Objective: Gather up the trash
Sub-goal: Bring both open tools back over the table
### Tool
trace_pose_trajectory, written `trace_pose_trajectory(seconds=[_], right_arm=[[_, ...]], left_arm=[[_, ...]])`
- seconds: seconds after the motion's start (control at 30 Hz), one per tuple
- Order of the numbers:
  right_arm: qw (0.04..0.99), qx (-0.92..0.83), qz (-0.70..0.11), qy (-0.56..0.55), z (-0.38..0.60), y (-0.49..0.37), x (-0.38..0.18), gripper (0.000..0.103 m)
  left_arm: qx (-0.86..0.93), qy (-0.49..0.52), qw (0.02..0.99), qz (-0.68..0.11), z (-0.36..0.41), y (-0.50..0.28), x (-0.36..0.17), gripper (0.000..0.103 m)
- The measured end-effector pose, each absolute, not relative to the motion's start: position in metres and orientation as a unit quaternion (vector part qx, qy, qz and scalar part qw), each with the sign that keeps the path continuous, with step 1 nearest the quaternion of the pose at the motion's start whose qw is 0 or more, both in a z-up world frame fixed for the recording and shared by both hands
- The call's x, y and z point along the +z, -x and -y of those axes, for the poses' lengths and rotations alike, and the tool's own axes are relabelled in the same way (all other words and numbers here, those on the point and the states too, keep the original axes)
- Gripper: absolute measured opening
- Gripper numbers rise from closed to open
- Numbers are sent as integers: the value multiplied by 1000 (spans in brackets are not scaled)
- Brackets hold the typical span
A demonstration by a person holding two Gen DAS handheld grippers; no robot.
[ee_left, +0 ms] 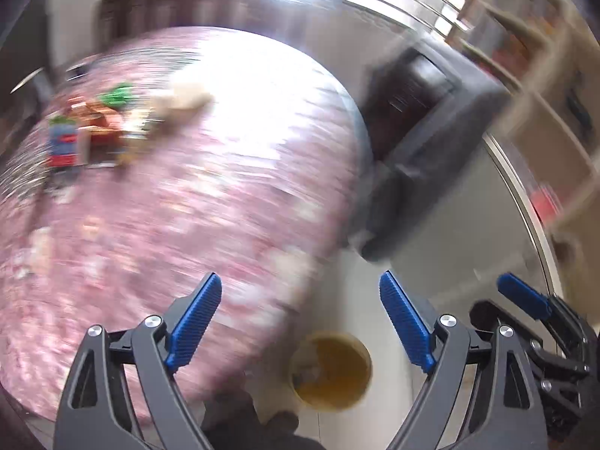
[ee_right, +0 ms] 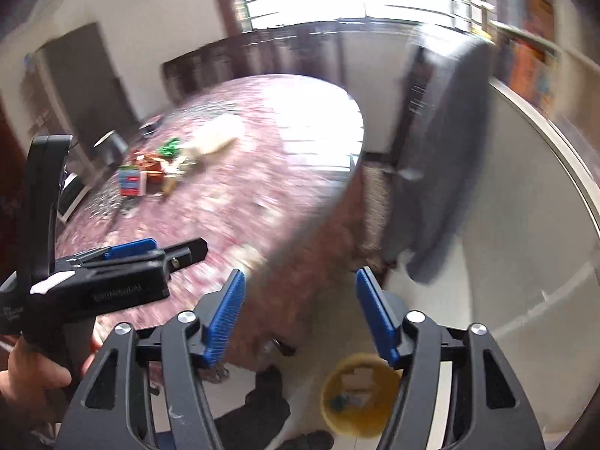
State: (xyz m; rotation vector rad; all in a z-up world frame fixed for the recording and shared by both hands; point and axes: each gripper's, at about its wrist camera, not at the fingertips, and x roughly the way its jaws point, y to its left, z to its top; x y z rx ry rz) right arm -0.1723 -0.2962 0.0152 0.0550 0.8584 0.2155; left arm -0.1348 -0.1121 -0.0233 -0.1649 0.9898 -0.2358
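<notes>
Both views are motion-blurred. Round worktop w/ pink patterned cover; its curved edge runs down past both grippers, open pale floor to the right of it. Dark chair stands just beside the worktop's far-right edge.

Trash pile (red/blue/green wrappers, pale crumpled pc.) sits on the worktop's far-left part, well apart from both grippers. Long axis runs approx. left-to-right, pale pc. at the right end; finer orientation cannot be told.

Yellow bin stands upright on the floor just off the worktop edge, mouth up, scraps inside.

Left gripper: fingers wide, nothing between them, above the worktop edge and bin. Right gripper: fingers spread approx. mid-width, empty, bin below them. A hand grips the left gripper's handle.
</notes>
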Motion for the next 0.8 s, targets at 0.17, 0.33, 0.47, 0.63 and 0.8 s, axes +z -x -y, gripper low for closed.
trace_pose_trajectory(seconds=[0.17, 0.33, 0.47, 0.63, 0.8], right_arm=[[899, 164, -406, -6, 213, 117, 20, 72], [889, 207, -408, 12, 135, 62, 19, 72], [883, 218, -415, 28, 93, 30, 16, 72], [872, 221, -436, 42, 60, 0, 0, 69], [859, 225, -456, 65, 34, -32, -23, 63]], left_arm=[[-39, 127, 873, -469, 22, 98, -25, 86], [2, 144, 868, -475, -47, 64, -34, 86], [11, 155, 864, -479, -86, 42, -40, 86], [19, 141, 866, -479, -114, 20, -44, 86], [39, 147, 858, -491, -135, 7, -56, 86]])
